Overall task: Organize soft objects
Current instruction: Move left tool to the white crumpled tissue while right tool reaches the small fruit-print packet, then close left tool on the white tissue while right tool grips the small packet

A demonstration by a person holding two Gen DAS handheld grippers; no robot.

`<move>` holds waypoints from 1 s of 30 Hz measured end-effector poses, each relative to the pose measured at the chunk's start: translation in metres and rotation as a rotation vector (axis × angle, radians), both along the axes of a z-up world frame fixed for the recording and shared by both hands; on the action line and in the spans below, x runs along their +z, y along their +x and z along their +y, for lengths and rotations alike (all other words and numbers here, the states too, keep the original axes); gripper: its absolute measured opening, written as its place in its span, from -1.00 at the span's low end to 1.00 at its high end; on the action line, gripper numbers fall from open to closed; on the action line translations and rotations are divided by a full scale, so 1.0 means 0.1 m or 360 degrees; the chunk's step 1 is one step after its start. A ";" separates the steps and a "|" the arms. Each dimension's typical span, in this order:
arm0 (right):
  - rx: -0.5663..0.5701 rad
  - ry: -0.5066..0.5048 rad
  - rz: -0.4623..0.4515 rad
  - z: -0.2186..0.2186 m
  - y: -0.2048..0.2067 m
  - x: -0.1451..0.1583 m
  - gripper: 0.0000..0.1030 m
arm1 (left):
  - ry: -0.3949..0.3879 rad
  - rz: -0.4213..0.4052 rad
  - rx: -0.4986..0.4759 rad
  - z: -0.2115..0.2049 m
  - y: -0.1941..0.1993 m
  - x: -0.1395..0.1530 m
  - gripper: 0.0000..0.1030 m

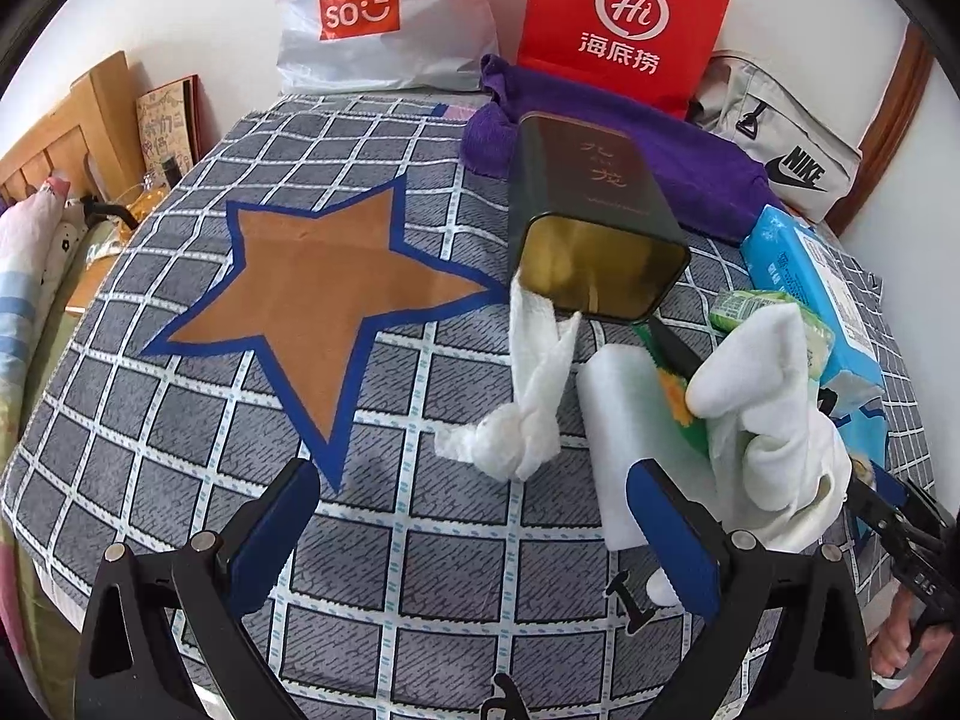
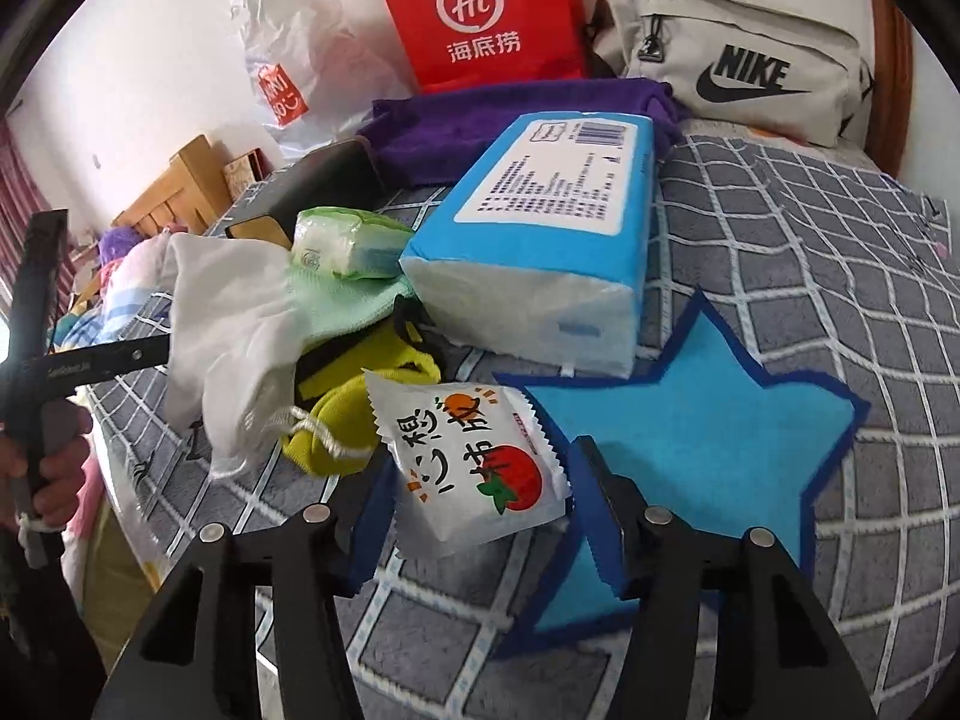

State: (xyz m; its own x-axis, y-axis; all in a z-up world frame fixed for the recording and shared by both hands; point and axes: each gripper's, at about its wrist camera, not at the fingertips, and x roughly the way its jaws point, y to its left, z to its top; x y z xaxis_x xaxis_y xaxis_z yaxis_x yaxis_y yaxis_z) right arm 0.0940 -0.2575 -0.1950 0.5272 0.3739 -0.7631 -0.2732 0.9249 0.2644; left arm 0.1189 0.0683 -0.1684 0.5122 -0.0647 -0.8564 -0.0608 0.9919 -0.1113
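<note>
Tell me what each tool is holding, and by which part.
Left tool: nothing, jaws open. Right tool: the snack packet sits between its fingers, side edges toward the pads; whether it is clamped cannot be told.

Bright, even daylight; soft shadows; strong fisheye bending, dark vignette corners; slight softness at rims.

Checked bed [image 1: 420,570] bears tin [image 1: 594,240], tissues [image 2: 540,252], towel [image 2: 510,120].
</note>
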 end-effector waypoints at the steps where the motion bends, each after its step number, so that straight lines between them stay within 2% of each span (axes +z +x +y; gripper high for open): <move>1: -0.0013 0.0012 -0.0001 -0.04 -0.03 0.01 0.08 | 0.0000 -0.0002 -0.0003 -0.01 0.02 0.00 0.99; 6: -0.0066 0.0026 -0.0005 -0.16 -0.15 0.05 0.07 | 0.0011 -0.0023 -0.0013 -0.04 0.12 -0.01 0.91; 7: -0.0083 0.0006 -0.0007 -0.19 -0.18 0.05 -0.01 | 0.0015 -0.0031 -0.0020 -0.05 0.14 -0.01 0.90; 9: -0.0106 -0.0004 0.0006 -0.24 -0.20 0.05 -0.04 | 0.0031 -0.0047 -0.0034 -0.07 0.19 -0.03 0.84; 12: -0.0130 0.0009 0.0013 -0.28 -0.20 0.04 -0.04 | 0.0032 -0.0071 -0.0058 -0.08 0.21 -0.02 0.69; 14: -0.0134 -0.0008 0.0017 -0.28 -0.19 0.03 -0.04 | -0.0002 -0.0060 -0.0075 -0.03 0.20 -0.01 0.44; 16: -0.0135 -0.0057 0.0020 -0.25 -0.16 0.00 -0.14 | 0.0008 -0.0055 -0.0041 0.03 0.18 0.01 0.29; 18: -0.0130 -0.0115 0.0019 -0.21 -0.13 -0.02 -0.18 | 0.0069 -0.0049 -0.0059 0.02 0.19 -0.01 0.29; 20: -0.0125 -0.0131 0.0022 -0.18 -0.11 -0.03 -0.18 | 0.0115 -0.0022 -0.0093 -0.01 0.21 -0.06 0.20; 23: -0.0108 -0.0191 0.0020 -0.09 -0.06 -0.07 -0.19 | 0.0071 -0.0003 -0.0159 -0.07 0.23 -0.13 0.00; 25: -0.0107 -0.0201 0.0029 -0.07 -0.04 -0.09 -0.34 | 0.0085 0.0001 -0.0188 -0.13 0.25 -0.16 -0.11; 27: -0.0123 -0.0252 0.0026 -0.04 -0.02 -0.10 -0.49 | 0.0099 -0.0007 -0.0238 -0.20 0.25 -0.17 -0.32; 28: -0.0124 -0.0280 0.0017 -0.03 -0.02 -0.08 -0.64 | 0.0083 -0.0005 -0.0257 -0.21 0.25 -0.16 -0.52; 29: -0.0124 -0.0280 0.0017 -0.03 -0.02 -0.08 -0.73 | 0.0044 0.0002 -0.0278 -0.22 0.26 -0.16 -0.64; 30: -0.0137 -0.0257 0.0031 -0.05 -0.01 -0.05 -0.84 | 0.0031 0.0005 -0.0283 -0.23 0.26 -0.15 -0.65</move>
